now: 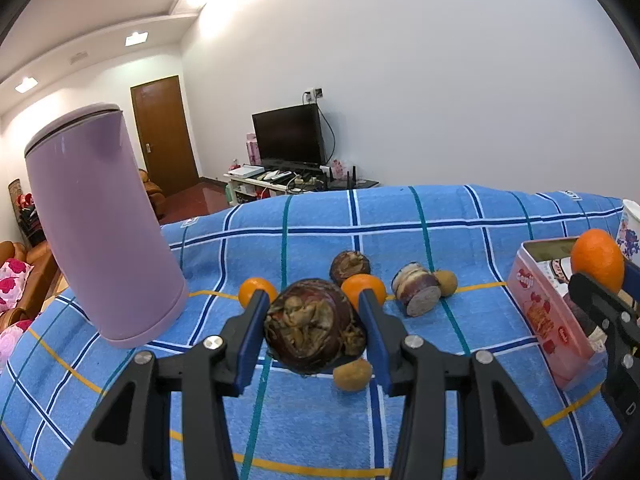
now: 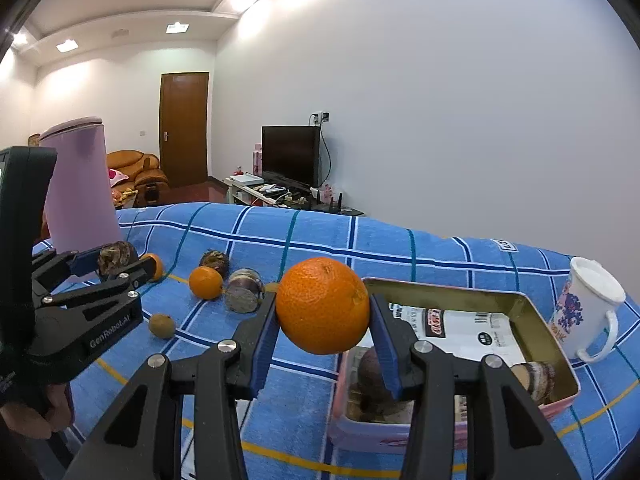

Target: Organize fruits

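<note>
- Left wrist view: a big dark brown fruit (image 1: 316, 330) is held between the two blue pads of the left gripper (image 1: 314, 334). The jaws are partly closed and press on both sides of it, so it cannot roll away.
- A small brown fruit (image 1: 352, 374) lies on the blue cloth (image 1: 400, 216), just at 5 o'clock from the held fruit.
- Two small oranges (image 1: 257, 291) are seen behind the pads, at 11 and 1 o'clock. A second dark fruit (image 1: 350, 266) is set at 12 o'clock, and a cut purple piece (image 1: 416, 294) at 2 o'clock.
- A tall purple can (image 1: 100, 224) is stood at 10 o'clock. A pink tin box (image 1: 548, 312) is seen at 3 o'clock.
- Right wrist view: a big orange (image 2: 323, 306) is held up off the cloth by the right gripper (image 2: 324, 320). Its jaws are partly closed and squeezed on the orange.
- The orange is held beside the near left corner of the open tin box (image 2: 460, 292), most likely so it can be dropped inside. Some pieces are already kept in the box.
- A white mug (image 2: 588, 308) is stood at 3 o'clock, past the box.
- More fruit is left loose on the cloth at 9 o'clock, so the sorting looks only partly done.
</note>
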A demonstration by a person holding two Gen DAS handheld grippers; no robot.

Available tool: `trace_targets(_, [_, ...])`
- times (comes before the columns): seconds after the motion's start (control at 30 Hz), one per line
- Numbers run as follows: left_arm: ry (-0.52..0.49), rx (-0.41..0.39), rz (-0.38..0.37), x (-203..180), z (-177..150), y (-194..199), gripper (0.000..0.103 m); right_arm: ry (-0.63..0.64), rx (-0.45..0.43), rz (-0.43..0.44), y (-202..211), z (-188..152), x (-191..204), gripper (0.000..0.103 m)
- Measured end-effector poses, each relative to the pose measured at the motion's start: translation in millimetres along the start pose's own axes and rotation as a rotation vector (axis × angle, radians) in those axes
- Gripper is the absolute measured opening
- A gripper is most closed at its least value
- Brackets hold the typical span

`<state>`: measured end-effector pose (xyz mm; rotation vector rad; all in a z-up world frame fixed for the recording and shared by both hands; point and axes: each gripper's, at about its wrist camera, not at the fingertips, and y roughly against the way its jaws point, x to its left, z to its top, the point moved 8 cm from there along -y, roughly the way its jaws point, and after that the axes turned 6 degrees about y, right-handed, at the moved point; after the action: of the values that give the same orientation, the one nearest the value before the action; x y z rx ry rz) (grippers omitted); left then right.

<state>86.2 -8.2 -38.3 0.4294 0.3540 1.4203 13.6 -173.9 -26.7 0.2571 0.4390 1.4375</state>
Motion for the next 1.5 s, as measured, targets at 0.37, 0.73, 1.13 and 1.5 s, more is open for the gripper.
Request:
trace_targets(0.37, [-0.009, -0.011, -0.003, -5, 0, 4, 0.048, -0.025, -0.003, -0.007, 7, -3, -20, 0.047])
trace_targets(0.73, [0.027, -0.011, 0.003, -4, -1, 8, 0.048, -0.047, -0.021, -0.020, 17, -5, -43, 0.047])
trace_targets(1.13, [0.014, 0.028, -0.036, -39, -11, 24, 0.048, -0.075, -0.039, -0.056, 29, -10, -84, 0.047])
trace_targets(1.5, [-0.002, 0.044, -0.097, -81, -4, 35, 0.048, -0.108, -0.046, -0.119, 42, -20, -135, 0.047])
